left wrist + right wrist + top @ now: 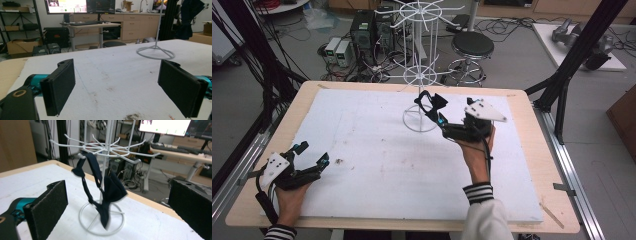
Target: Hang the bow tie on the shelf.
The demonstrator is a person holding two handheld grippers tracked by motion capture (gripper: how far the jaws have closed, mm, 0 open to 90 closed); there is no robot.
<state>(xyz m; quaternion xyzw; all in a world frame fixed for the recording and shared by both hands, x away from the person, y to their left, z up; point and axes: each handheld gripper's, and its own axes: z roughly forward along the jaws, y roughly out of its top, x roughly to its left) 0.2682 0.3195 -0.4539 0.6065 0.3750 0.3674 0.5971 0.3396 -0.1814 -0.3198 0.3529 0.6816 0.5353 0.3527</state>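
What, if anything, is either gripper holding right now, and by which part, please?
Nothing is held. The left gripper is open over the bare table, and the right gripper is open too; the dark bow tie hangs from the white rack.

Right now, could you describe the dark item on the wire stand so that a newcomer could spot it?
On the white table, find the white wire rack at the far edge. A dark navy bow tie hangs from its lower hooks, the one soft, dark thing among thin white wires.

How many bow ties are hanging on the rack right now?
1: a dark bow tie hangs from a lower-tier hook of the white wire rack, in front of the right tool. None elsewhere that I can see.
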